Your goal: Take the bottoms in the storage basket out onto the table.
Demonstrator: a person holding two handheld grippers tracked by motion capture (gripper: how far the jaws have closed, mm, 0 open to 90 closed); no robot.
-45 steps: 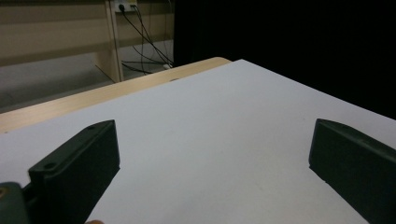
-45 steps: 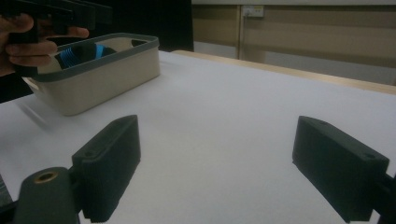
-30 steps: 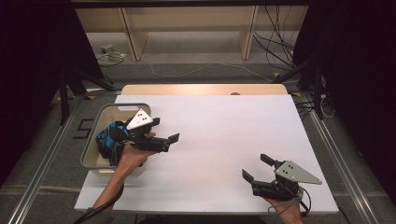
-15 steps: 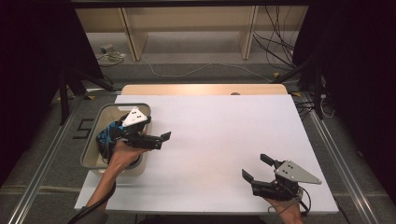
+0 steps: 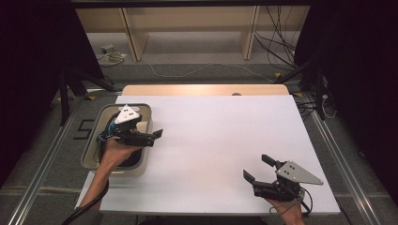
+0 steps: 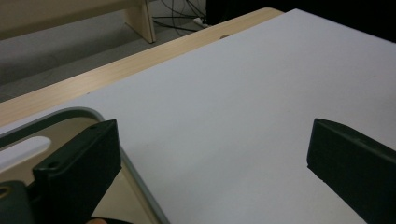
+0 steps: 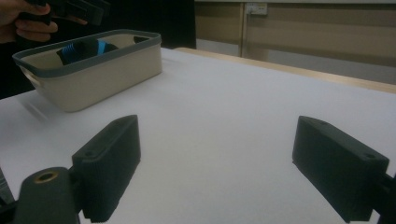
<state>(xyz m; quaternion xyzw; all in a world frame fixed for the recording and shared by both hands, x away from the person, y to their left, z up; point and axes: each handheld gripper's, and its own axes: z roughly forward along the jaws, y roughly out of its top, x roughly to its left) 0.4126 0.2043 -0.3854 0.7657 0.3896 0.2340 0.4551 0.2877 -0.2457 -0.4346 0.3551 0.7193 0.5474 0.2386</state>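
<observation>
Opening step of a retrieval from the container. The left gripper (image 5: pixel 157 135), held in the person's left hand (image 5: pixel 115 152), hangs over the beige rectangular plastic basket with a grey rim (image 5: pixel 145 123) at the left edge of the white table top (image 5: pixel 220 140); its jaws stand wide apart with nothing between them, one jaw over the basket's rim in the left gripper view. The right gripper (image 5: pixel 257 168) waits low over the near right part of the table, well apart from the basket, jaws likewise spread and empty. Inside the basket lies a dark object with bright blue parts (image 7: pixel 86 48), seen over the rim in the right gripper view; its kind cannot be told, and whether more things lie beneath it is hidden. The next move probably calls for tipping the left gripper's jaws down into the basket, straddling the object and closing on it
</observation>
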